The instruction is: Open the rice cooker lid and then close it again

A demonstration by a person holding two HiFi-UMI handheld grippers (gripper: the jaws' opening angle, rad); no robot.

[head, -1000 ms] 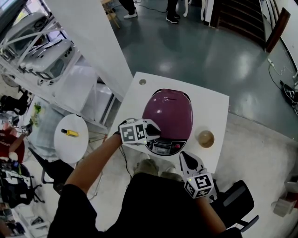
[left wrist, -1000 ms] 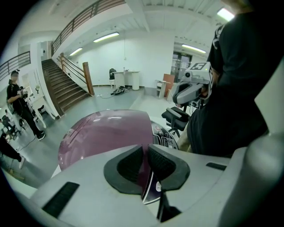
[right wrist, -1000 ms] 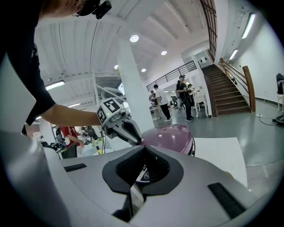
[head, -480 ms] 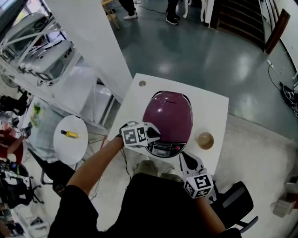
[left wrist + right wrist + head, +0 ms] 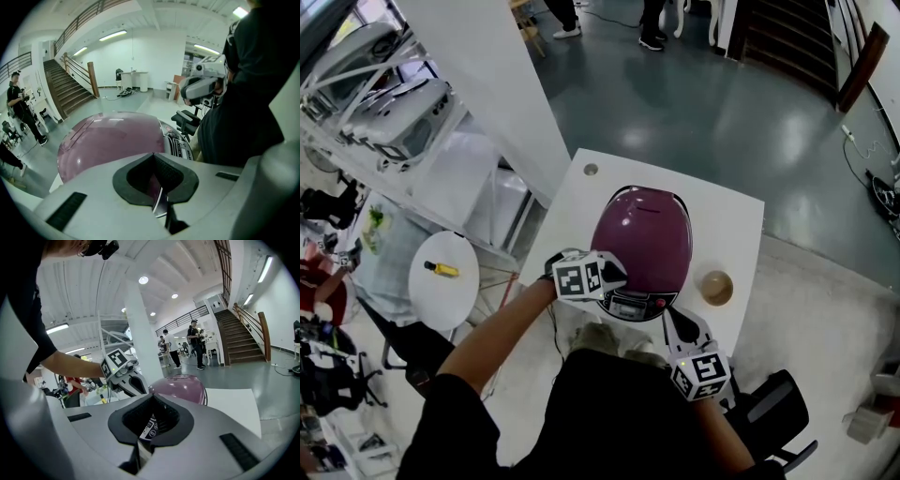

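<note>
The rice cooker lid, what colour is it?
The lid is glossy purple, clearest in the head view.

The rice cooker lid (image 5: 644,234) looks glossy, smooth plastic, the table (image 5: 736,220) matt white, the floor (image 5: 722,112) polished.

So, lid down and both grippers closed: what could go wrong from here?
1. The left gripper is shut, its tip at the rice cooker's front by the control panel. A push for the lid release could land on a button instead.
2. The right gripper hangs apart from the cooker, so nothing braces it. It might slide on the table toward the brown round object.
</note>
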